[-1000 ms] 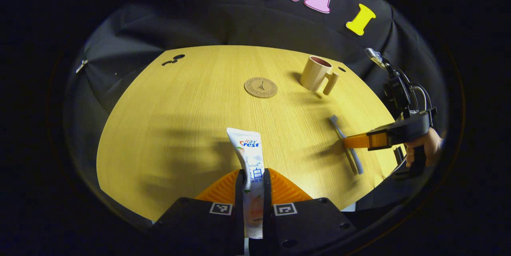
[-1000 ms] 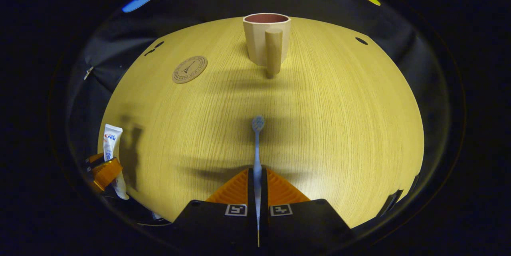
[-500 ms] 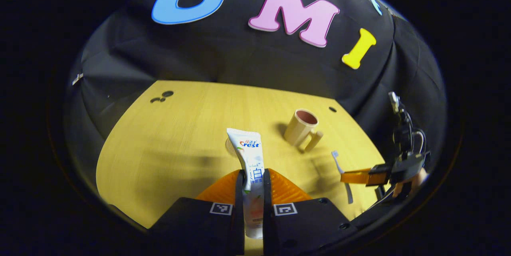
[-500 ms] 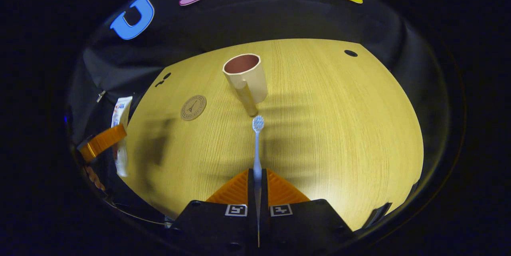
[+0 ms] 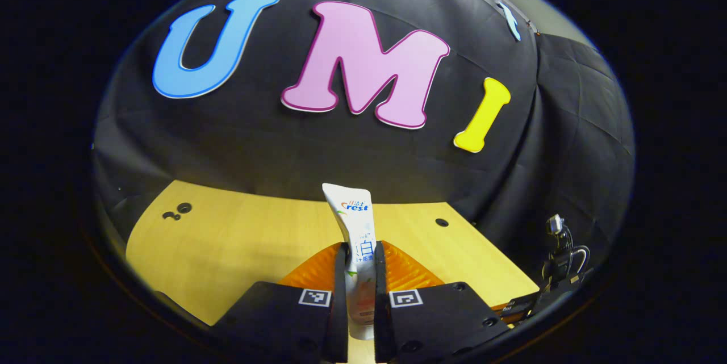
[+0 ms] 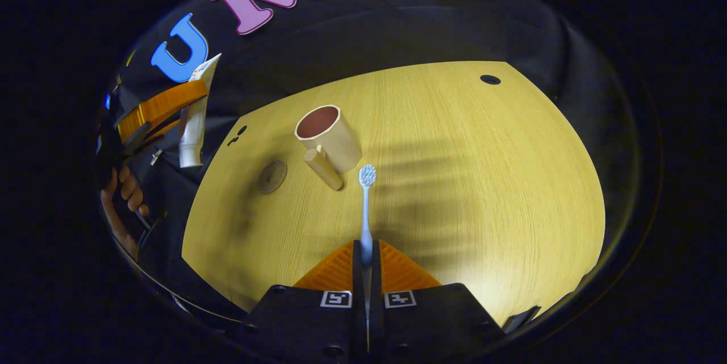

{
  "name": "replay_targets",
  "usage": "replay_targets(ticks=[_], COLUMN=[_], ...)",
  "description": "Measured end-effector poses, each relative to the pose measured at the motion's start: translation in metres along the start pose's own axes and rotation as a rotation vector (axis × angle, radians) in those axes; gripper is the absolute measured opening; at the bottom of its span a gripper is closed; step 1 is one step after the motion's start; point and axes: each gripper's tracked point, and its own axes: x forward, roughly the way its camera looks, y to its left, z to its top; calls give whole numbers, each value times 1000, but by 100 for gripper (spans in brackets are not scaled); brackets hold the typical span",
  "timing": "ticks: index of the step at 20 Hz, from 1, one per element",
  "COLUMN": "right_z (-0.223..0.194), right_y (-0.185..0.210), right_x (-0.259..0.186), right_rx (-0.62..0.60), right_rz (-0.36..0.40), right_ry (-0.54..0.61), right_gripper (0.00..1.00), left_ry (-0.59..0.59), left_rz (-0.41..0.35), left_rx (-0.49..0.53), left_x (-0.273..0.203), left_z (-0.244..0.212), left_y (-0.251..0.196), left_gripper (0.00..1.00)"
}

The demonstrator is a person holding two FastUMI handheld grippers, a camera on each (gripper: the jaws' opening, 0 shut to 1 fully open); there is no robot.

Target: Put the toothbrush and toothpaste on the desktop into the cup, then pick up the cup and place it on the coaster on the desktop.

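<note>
Pinching a flat toothpaste tube (image 5: 356, 233), left tool (image 5: 359, 256); right tool (image 6: 366, 250) clamps slim bristled toothbrush (image 6: 366, 205)

One toothpaste tube (image 5: 356, 227), one toothbrush (image 6: 366, 210), one cup (image 6: 328, 136), one coaster (image 6: 271, 176). Two tongs: left tongs (image 5: 359, 253), right tongs (image 6: 366, 250). One bench (image 6: 454, 182). One hand (image 6: 122, 191).

"Crest" brand name on toothpaste tube (image 5: 358, 227); square marker tags on claw, unreadable.
</note>
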Motion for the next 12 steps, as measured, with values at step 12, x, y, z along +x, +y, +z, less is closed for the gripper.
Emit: replay_targets(ticks=[12], right_z=[2], right_y=[-56], right_x=[-2], right_rx=[101], right_rz=[-19], right_ry=[8], right_gripper=[6], left_ry=[-60], left_rz=[-168], left_rx=[142], left_x=[144], left_z=[-33], left_y=[-35], left_gripper=[23])
